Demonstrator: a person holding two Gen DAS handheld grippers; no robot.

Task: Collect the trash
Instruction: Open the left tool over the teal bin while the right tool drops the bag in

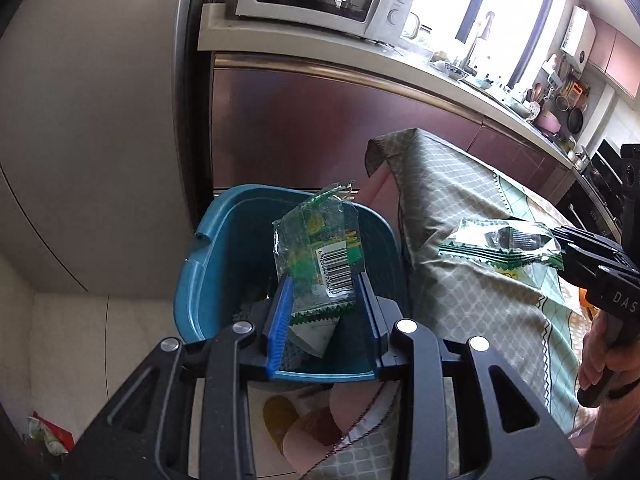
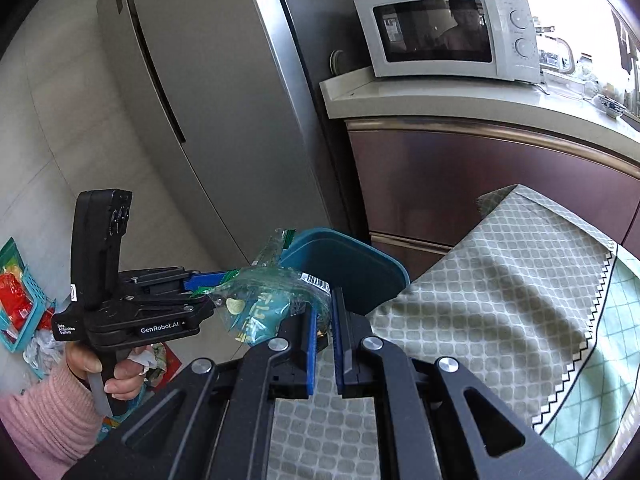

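1. Status: mid-task, both grippers loaded, nothing seen dropping yet
2. Left gripper (image 1: 326, 312) is part closed, its blue pads pinching a crumpled clear-and-green plastic wrapper with a barcode (image 1: 320, 252); wrapper hangs right over the open teal plastic bin (image 1: 208, 264) beside the cloth-covered table (image 1: 460, 300)
3. Right gripper (image 2: 326, 344) is clamped tight on a second clear green-printed plastic wrapper (image 2: 264, 304), held just short of the bin rim, above the table edge
4. Bin holds something dark at the bottom; can't tell what
5. Left to do, my read: release both wrappers into the bin
6. More litter lies on the floor: red-and-green packets (image 1: 48, 436) by the wall, likely next pickups
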